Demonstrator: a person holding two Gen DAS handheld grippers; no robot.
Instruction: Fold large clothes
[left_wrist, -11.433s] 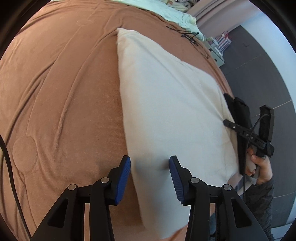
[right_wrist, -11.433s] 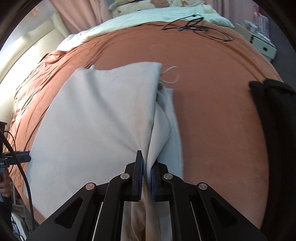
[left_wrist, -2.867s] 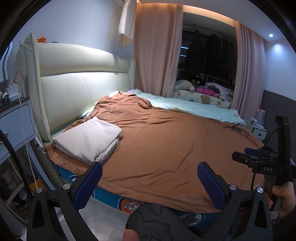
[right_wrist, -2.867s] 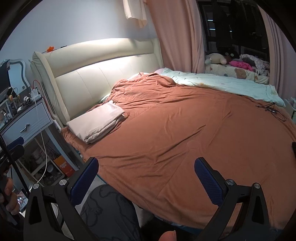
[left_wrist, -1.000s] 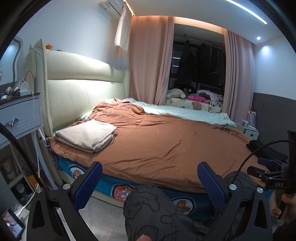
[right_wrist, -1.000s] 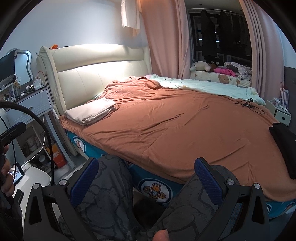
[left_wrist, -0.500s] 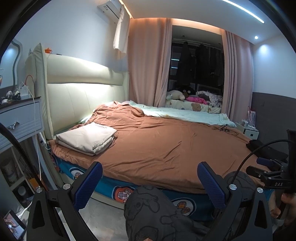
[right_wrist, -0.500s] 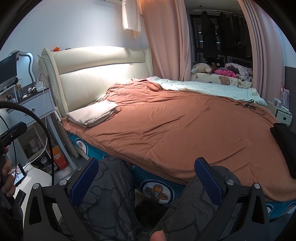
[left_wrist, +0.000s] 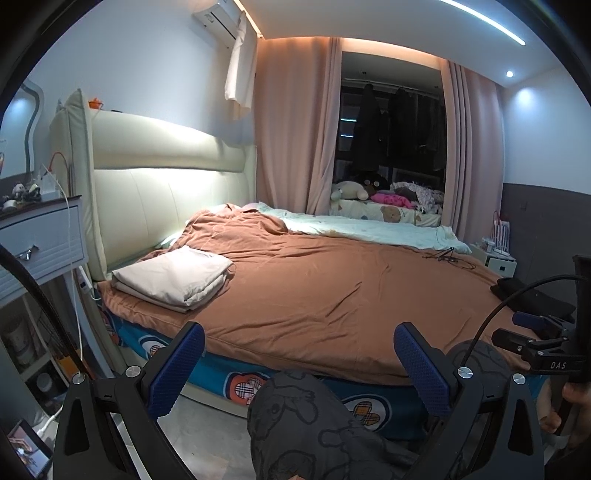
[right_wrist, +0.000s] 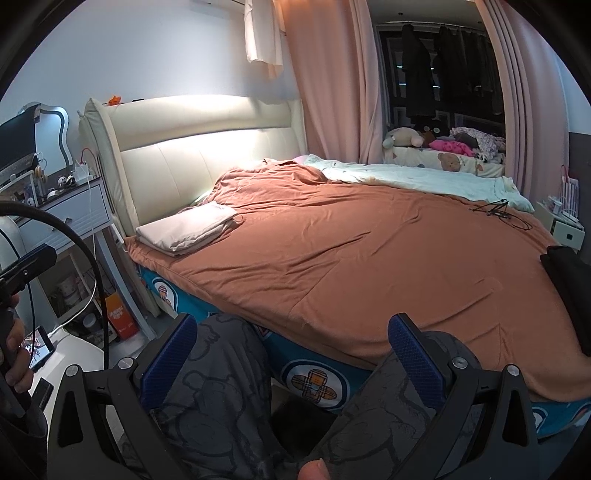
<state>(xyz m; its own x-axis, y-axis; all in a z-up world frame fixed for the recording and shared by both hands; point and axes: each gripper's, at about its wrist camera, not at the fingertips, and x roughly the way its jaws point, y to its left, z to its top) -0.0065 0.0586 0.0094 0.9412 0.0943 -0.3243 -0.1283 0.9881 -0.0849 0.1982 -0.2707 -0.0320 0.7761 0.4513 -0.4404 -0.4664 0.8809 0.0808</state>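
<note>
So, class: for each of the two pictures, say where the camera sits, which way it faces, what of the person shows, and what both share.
Left wrist: rides the left gripper, open, off the bed's near edge, facing across it; knees and right gripper show.
Right wrist: rides the right gripper, open, facing likewise; knees and left hand show.
Shared: the bed, folded cloth, black garment.

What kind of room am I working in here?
A home bedroom, most likely: a wide bed with a padded headboard, a nightstand beside it, and the folded cream garment lying on the brown cover.
</note>
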